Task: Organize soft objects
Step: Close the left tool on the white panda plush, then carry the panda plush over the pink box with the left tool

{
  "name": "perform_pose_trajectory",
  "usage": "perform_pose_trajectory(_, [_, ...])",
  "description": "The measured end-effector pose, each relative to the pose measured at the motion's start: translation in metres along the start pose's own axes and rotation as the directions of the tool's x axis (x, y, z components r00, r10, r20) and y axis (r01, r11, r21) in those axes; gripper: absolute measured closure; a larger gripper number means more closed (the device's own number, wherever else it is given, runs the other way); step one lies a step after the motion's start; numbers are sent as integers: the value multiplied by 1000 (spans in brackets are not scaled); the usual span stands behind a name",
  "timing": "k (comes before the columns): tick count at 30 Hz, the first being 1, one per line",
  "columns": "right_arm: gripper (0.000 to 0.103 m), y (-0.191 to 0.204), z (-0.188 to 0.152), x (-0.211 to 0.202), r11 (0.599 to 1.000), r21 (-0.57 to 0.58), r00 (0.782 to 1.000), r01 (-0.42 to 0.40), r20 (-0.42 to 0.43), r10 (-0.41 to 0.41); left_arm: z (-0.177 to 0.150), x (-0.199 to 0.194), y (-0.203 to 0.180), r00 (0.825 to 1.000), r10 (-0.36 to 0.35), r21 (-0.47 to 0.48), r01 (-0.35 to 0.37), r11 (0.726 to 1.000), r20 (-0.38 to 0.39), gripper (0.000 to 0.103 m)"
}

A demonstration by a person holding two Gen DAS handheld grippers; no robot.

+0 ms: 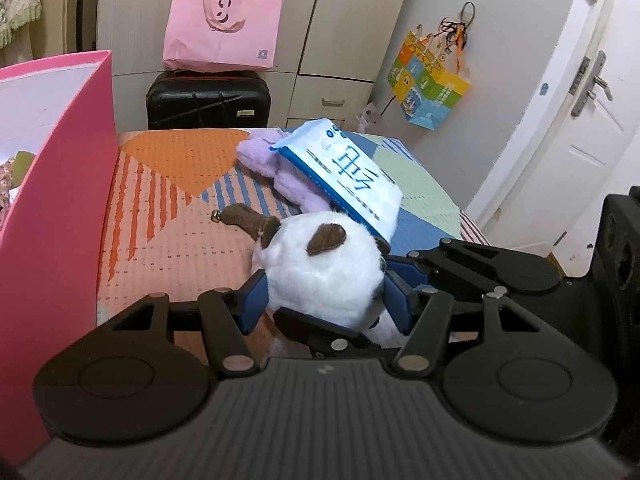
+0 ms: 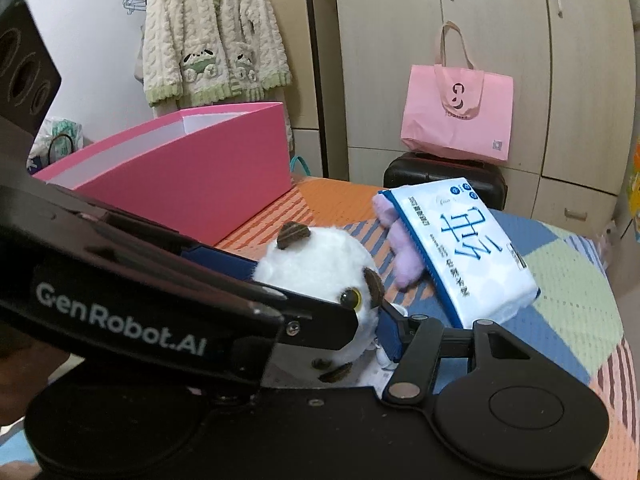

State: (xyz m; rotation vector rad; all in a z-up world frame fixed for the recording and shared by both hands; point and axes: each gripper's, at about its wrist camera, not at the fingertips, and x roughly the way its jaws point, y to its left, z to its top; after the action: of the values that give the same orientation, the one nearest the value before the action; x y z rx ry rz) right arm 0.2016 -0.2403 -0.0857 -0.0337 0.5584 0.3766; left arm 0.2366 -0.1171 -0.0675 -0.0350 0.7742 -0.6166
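Both our grippers close on the white plush toy (image 1: 324,264): left gripper (image 1: 326,300) jaws clench its sides, right gripper (image 2: 320,300) jaws pinch it too. From the toy, a pink box (image 1: 52,216) stands at nine o'clock, a purple plush (image 1: 260,152) at twelve, and a tissue pack (image 1: 348,168) at one, all on the patterned table (image 1: 176,216).

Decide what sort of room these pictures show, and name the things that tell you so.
Probably a bedroom in a home: a tall wardrobe lines the wall, a fleecy robe hangs beside it, and a black suitcase with a pink tote bag stands in front.
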Motion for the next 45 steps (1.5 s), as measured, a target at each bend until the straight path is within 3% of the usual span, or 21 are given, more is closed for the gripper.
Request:
perform_pose_trajectory(18, [38, 45, -11, -65, 1000, 0, 1000, -23, -13, 23, -31, -74, -14, 997, -74, 17, 74, 997, -14, 45])
perform_pose_trajectory(29, [39, 93, -11, -89, 989, -148, 999, 4, -39, -9, -49, -110, -2, 992, -123, 18, 124, 992, -34, 45])
perform_pose_trajectory(39, [39, 135, -8, -96, 974, -223, 994, -45, -105, 22, -68, -142, 15, 990, -111, -24, 110, 994, -89, 45])
perform_pose_trajectory(45, [39, 158, -3, -94, 968, -225, 989, -110, -117, 86, -75, -170, 33, 992, -88, -45, 84, 995, -91, 45])
